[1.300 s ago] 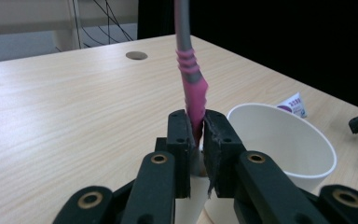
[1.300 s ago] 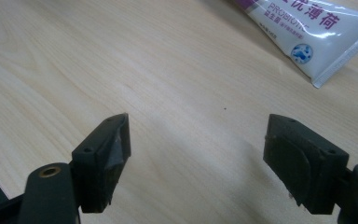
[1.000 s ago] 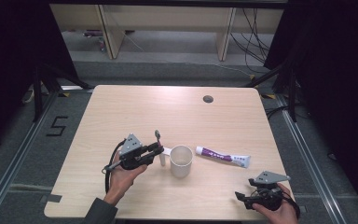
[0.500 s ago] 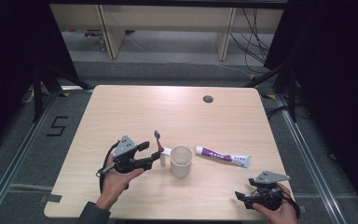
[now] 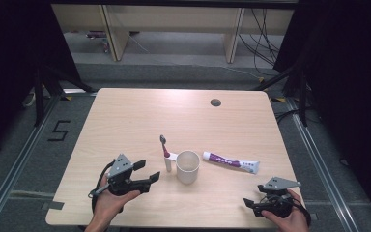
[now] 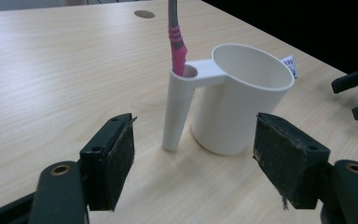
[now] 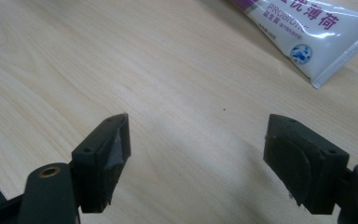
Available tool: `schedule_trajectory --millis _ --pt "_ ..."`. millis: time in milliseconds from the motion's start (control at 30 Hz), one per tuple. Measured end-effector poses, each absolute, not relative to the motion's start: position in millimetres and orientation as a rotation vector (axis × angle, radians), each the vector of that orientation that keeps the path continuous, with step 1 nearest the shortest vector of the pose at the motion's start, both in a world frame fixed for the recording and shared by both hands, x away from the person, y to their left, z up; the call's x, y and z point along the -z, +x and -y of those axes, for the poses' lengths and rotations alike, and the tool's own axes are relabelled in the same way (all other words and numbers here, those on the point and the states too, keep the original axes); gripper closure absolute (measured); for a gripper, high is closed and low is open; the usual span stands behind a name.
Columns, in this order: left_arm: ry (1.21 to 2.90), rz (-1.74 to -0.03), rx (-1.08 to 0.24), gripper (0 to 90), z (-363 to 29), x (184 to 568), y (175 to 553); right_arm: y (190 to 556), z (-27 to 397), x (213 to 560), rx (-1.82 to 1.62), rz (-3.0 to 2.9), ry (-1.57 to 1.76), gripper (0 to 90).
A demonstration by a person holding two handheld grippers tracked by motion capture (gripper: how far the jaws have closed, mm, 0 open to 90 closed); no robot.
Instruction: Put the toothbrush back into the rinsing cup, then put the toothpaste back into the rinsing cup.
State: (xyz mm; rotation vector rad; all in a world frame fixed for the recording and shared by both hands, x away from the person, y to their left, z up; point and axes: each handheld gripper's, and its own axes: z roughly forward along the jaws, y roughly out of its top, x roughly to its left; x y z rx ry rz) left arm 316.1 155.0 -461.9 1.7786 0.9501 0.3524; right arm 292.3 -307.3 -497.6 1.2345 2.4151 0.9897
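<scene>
The left gripper (image 5: pixel 147 172) – jaws just opened, nothing between them – has drawn back toward lower left, leaving the toothbrush (image 5: pixel 164 145) standing in the cup's holder (image 5: pixel 169 162), so placing looks done.

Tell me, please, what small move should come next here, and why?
Probably the right gripper should reach for the toothpaste tube: the toothbrush already stands in the cup's handle tube, and the left gripper has just opened, empty.

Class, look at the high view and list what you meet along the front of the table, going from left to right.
left gripper → toothbrush → cup → toothpaste tube → right gripper
</scene>
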Motion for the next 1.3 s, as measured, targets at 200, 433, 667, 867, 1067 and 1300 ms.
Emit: schedule_trajectory --millis 200,433,667,867,1067,1300 --pt "1.803 -0.975 -0.358 27.2 -159.9 470.0 304.9 293.0 307.8 498.2 -0.995 -2.419 1.232 23.6" --pt "1.837 -0.969 -0.365 25.0 -159.8 478.8 292.2 293.1 309.4 498.0 -0.994 -2.430 1.243 23.6" --pt "1.880 -0.972 -0.377 23.7 -160.0 488.4 277.0 293.3 310.1 497.4 -0.985 -2.424 1.232 23.6" --pt "1.899 -0.971 -0.378 22.8 -159.6 493.9 268.1 293.3 309.3 497.4 -0.993 -2.431 1.231 23.6" --pt "1.908 -0.966 -0.381 22.6 -160.3 497.1 261.1 293.7 309.2 497.0 -0.990 -2.426 1.229 23.7" --pt "1.951 -0.960 -0.386 22.6 -159.1 505.3 259.9 294.9 305.2 493.4 -1.006 -2.398 1.265 25.6"
